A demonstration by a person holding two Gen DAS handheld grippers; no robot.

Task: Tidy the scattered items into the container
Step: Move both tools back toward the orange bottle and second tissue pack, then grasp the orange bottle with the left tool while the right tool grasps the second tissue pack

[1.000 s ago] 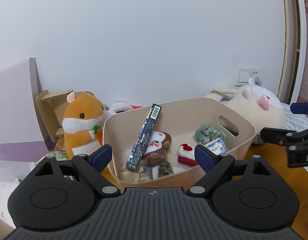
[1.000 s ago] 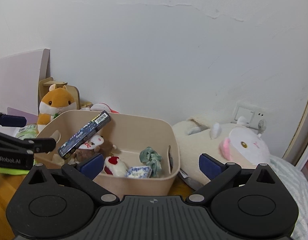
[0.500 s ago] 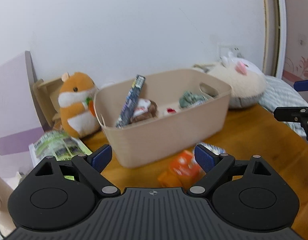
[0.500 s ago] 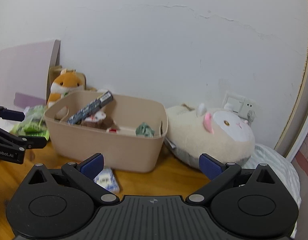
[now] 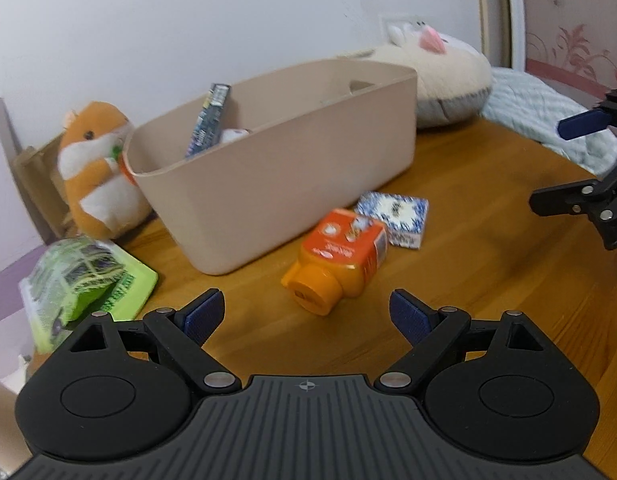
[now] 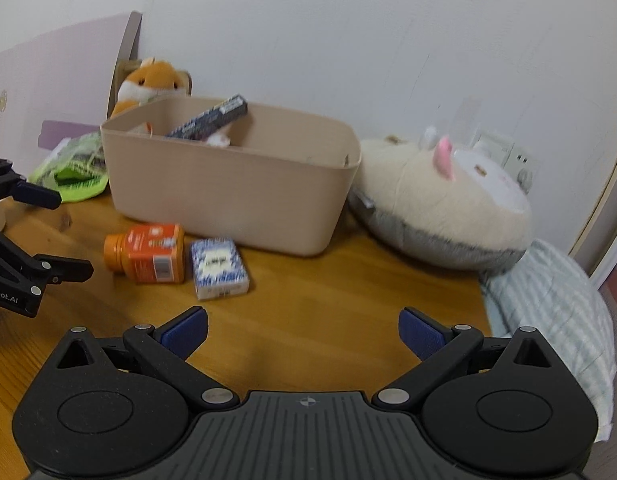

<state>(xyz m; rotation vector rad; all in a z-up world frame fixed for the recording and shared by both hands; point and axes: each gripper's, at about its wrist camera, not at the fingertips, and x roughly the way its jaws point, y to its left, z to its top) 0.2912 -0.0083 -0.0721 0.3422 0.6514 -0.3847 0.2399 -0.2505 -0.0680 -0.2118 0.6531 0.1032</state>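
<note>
A beige bin [image 5: 276,184] [image 6: 236,196] stands on the wooden table [image 5: 488,264] with a long dark box [image 5: 208,126] [image 6: 212,120] leaning inside it. In front of the bin lie an orange bottle [image 5: 336,258] [image 6: 148,252] on its side and a blue-and-white patterned packet [image 5: 394,218] [image 6: 218,268]. My left gripper [image 5: 306,316] is open just short of the bottle's cap, nothing between its pads. My right gripper [image 6: 302,334] is open over bare table, to the near right of the packet.
An orange hamster plush [image 5: 96,168] [image 6: 148,80] sits left of the bin. A green packet [image 5: 80,284] [image 6: 74,168] lies at the left. A cream plush [image 5: 436,76] [image 6: 440,208] and a striped cloth [image 6: 548,300] are on the right. A wall runs behind.
Both grippers have dropped from above the bin toward the table in front of it. The orange bottle and the patterned packet have come into view. Both sets of jaws stayed open.
</note>
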